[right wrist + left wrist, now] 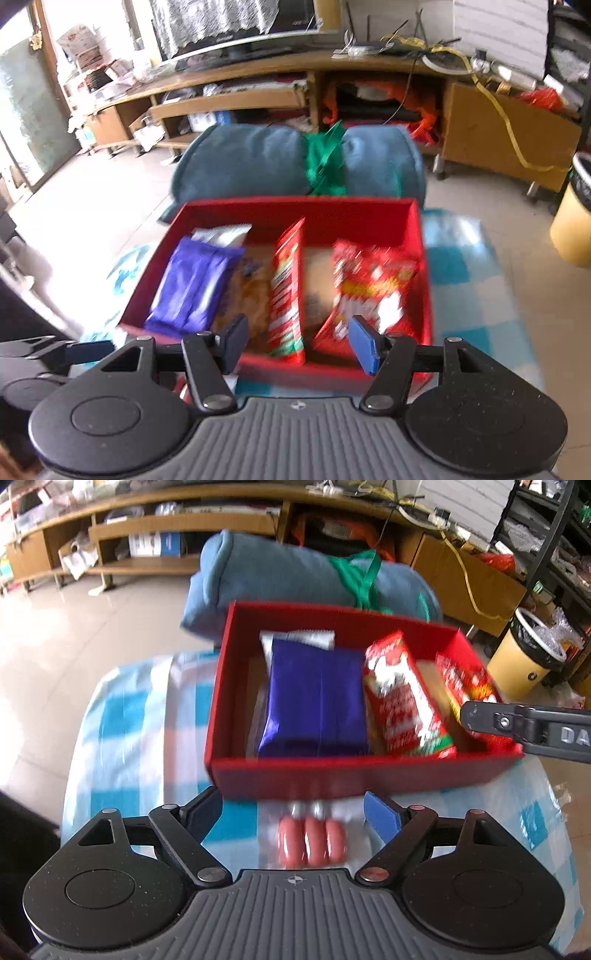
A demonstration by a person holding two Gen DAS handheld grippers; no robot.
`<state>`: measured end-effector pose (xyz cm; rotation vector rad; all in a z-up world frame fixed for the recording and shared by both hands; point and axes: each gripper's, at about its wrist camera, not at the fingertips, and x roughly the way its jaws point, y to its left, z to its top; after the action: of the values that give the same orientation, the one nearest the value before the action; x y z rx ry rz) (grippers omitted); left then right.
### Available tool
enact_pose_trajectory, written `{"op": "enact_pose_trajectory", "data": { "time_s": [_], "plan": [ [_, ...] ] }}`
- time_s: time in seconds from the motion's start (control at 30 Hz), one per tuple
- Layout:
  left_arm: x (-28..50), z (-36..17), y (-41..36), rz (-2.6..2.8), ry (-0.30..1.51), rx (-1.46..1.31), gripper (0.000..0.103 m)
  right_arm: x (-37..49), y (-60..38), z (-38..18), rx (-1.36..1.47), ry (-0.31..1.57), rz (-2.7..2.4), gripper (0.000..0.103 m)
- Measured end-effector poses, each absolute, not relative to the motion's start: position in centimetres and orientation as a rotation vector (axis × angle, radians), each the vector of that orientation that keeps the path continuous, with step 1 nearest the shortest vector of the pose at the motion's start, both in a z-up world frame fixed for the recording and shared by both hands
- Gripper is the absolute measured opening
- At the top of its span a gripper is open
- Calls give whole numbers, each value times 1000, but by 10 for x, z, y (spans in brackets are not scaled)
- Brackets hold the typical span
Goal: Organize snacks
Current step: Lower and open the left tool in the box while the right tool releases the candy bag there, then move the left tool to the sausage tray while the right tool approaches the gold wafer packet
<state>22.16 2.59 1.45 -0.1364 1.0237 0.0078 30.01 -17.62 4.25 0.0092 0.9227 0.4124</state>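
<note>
**Both grippers gape wide at the snack box**

From the left wrist: the left gripper (293,805) has its jaws spread wide and grips nothing. Between them, on the blue checked tablecloth (122,716), lies a clear pack of sausages (312,840), just in front of the red box (347,775); neither finger touches it. Inside the box a purple packet (316,705) lies on a white one (299,638), beside a red packet (404,698) standing on edge. One finger of the right gripper (491,720) reaches over the box's right end.

From the right wrist: the right gripper (297,341) is also wide open and empty, its fingers poised over the near wall of the box (417,236). A red bag of chips (365,291) leans at the right end, near the blue-padded finger (364,343); whether they touch I cannot tell.
</note>
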Motion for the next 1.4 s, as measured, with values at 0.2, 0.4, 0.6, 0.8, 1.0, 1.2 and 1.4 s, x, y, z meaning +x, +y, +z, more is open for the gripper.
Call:
{"op": "enact_pose_trajectory", "data": {
  "time_s": [0.2, 0.4, 0.6, 0.8, 1.0, 1.2, 1.4],
  "plan": [
    [220, 9, 26, -6, 1046, -156, 89, 277, -172, 38, -13, 949, 439, 57],
    [233, -12, 5, -1, 1099, -110, 89, 276, -184, 38, 12, 955, 415, 58],
    [245, -35, -4, 13, 1167, -129, 91, 276, -192, 38, 15, 960, 426, 58],
    [242, -41, -12, 51, 1171, -66, 83, 274, -194, 37, 17, 969, 433, 58],
    [219, -32, 0, 45, 1179, -86, 78, 270, -186, 35, -9, 976, 456, 58],
    [198, -22, 30, 75, 1170, -138, 78, 261, -164, 18, -72, 1025, 503, 58],
    [181, -11, 65, 100, 1138, -227, 78, 247, -130, -4, -140, 1090, 579, 58]
  ]
}}
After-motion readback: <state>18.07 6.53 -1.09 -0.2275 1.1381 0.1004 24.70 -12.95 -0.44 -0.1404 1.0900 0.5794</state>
